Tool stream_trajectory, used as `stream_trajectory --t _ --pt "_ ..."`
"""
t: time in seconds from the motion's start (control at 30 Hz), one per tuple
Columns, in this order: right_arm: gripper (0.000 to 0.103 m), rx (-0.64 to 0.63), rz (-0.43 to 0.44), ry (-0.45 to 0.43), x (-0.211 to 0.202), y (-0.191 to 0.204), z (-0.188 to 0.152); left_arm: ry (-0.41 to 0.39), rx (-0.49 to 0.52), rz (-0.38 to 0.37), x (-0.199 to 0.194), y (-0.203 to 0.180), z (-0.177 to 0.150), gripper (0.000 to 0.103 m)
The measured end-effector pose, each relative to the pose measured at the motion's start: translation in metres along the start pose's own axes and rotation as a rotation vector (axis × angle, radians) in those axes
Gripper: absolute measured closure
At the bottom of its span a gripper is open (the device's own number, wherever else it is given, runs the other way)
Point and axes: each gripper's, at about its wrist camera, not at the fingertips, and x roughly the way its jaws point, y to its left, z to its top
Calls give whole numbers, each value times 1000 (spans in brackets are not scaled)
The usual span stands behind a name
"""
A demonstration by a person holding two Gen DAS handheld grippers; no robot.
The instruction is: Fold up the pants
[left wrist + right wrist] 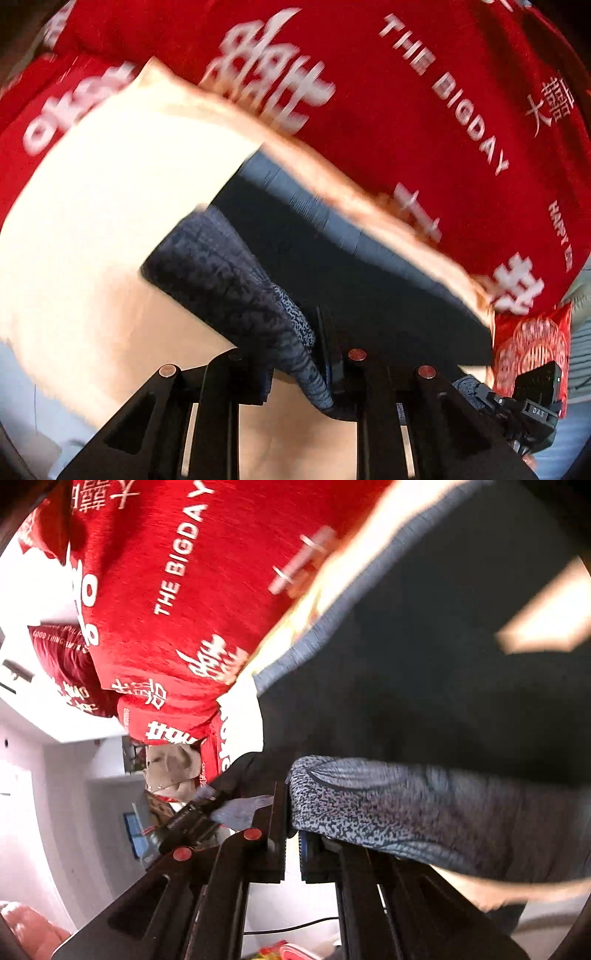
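The pants are dark navy with a mottled blue-grey waistband. They lie partly on a cream sheet and are lifted at one edge. My left gripper is shut on the mottled band, which runs up between its fingers. In the right wrist view the pants fill the right half. My right gripper is shut on the mottled band, which drapes off to the right. Both views are blurred by motion.
A red blanket with white lettering covers the bed beyond the cream sheet, also shown in the right wrist view. The other gripper shows at the lower right of the left view. White walls and a red pillow lie left.
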Motion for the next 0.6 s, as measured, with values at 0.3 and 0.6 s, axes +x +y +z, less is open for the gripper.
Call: stream_trajectory --t 0.3,0.6 --pt "94 -27 -85 88 69 -20 161 -23 60 144 135 -21 70 81" --pt "74 53 -124 125 105 -60 201 5 27 177 136 -27 89 72"
